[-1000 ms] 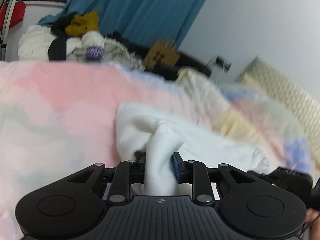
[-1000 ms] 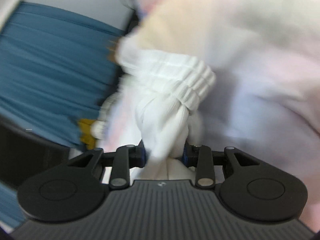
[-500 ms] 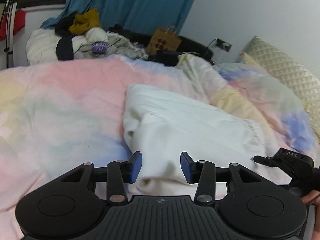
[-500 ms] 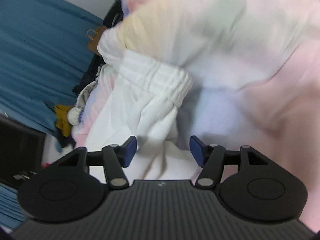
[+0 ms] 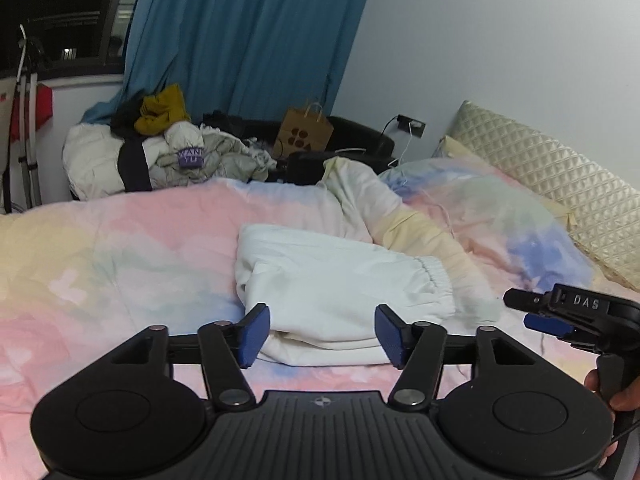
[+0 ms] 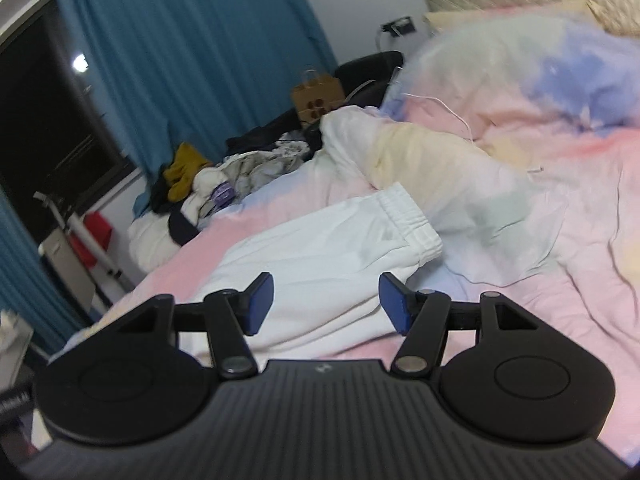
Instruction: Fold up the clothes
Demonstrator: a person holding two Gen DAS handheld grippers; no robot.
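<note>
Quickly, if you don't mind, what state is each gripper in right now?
Left gripper: open, holding nothing, above the white garment.
Right gripper: open, holding nothing.

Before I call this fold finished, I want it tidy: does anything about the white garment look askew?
Slightly. The white garment lies folded on the pastel duvet, but its near edge bulges and the layers do not line up. Both the left gripper and right gripper are open, clear of it.

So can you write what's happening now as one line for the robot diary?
left gripper: open, empty | right gripper: open, empty | white pants: folded, lying on bed cover
</note>
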